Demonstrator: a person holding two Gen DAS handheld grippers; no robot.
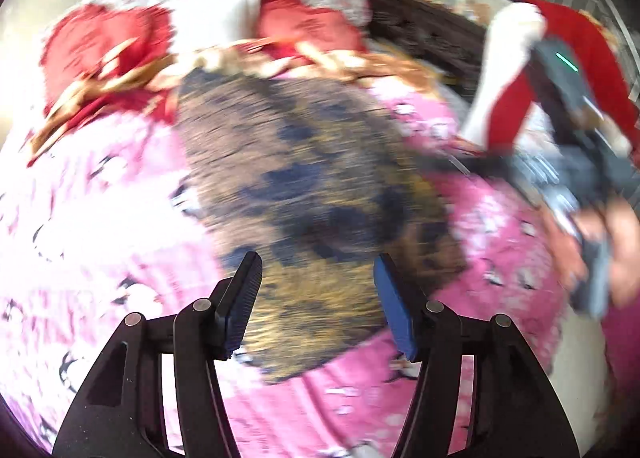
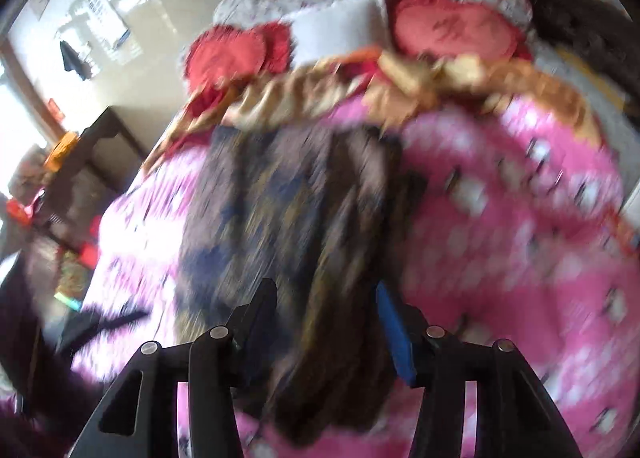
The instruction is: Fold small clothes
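Note:
A brown garment with dark blotches (image 1: 304, 162) lies spread flat on the pink printed bed cover (image 1: 500, 226). Both views are blurred by motion. My left gripper (image 1: 318, 262) hovers over the garment's near end with its jaws apart and nothing pinched between the pads. In the right wrist view the same garment (image 2: 288, 198) runs away from me, and my right gripper (image 2: 325, 290) stands open over its near edge, with cloth showing below the gap. At the right edge of the left wrist view, a person's hand (image 1: 616, 242) in a red sleeve holds the other tool.
Red cushions (image 1: 96, 42) and a white pillow (image 1: 216, 18) lie at the head of the bed behind a gold-trimmed cloth (image 2: 304, 94). A dark wooden bedside cabinet (image 2: 92, 162) stands to the left, and dark furniture (image 1: 420, 26) beyond the bed on the right.

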